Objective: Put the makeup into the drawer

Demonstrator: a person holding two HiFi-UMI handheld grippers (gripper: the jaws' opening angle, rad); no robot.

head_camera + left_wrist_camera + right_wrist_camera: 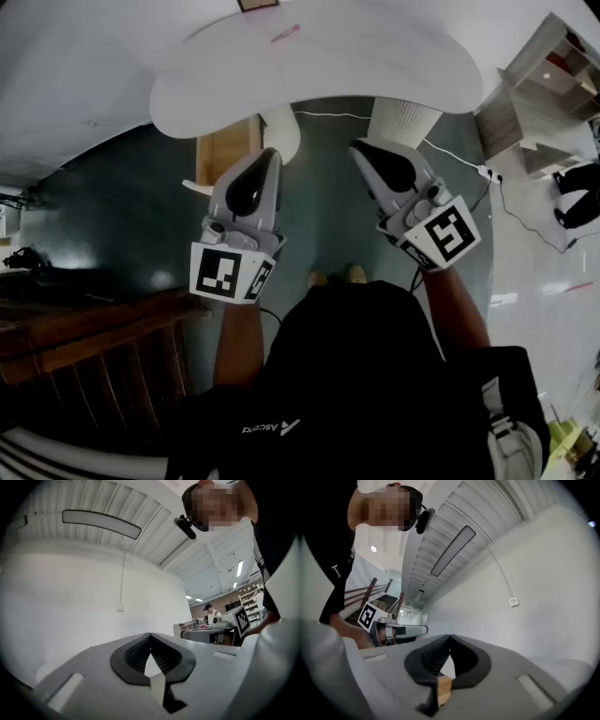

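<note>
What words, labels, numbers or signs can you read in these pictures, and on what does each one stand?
"Ascend": white print on the person's black shirt, upside down in the head view; last letters unsure.
Left marker cube and right marker cube: black-and-white square patterns, no letters.
White shirt mark in the right gripper view: too small to read.

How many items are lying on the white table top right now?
1 for sure: a slim pink item lies toward the far side of the white table. A brown object, cut off at the picture's top edge, may be a second. More could lie out of frame.
</note>
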